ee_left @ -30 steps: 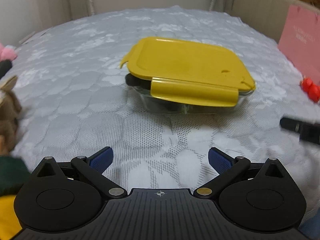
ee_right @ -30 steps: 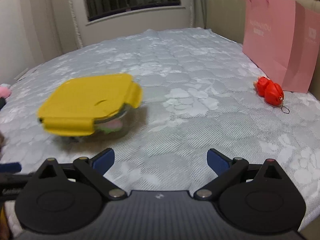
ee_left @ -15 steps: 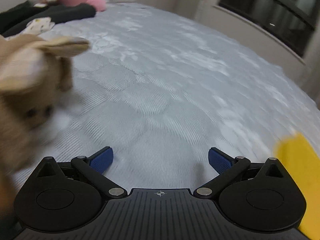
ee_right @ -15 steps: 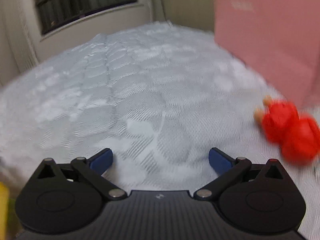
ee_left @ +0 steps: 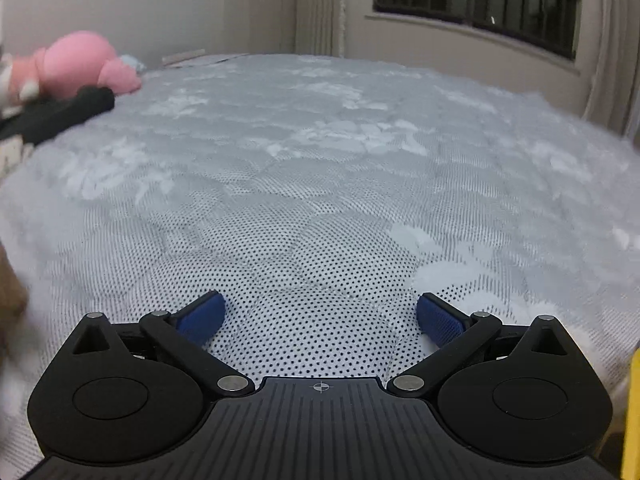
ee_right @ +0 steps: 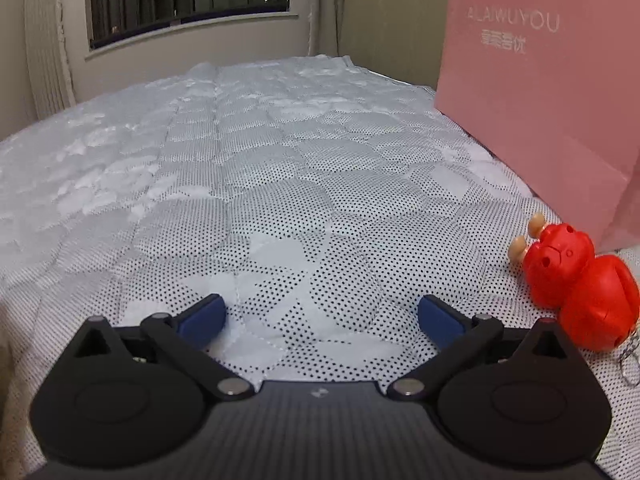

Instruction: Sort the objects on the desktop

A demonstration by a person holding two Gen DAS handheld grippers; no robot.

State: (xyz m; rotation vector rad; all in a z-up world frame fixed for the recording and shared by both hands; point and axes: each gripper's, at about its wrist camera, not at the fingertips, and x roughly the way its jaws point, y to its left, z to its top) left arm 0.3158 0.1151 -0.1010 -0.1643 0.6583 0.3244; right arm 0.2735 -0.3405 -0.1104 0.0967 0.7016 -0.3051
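Both claws, left and right, gape empty over bare quilt; red toy flanks right.

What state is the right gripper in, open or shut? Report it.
Open. The right gripper has its blue-padded fingers spread wide apart, with only the white dotted quilted cover between them; nothing is held.
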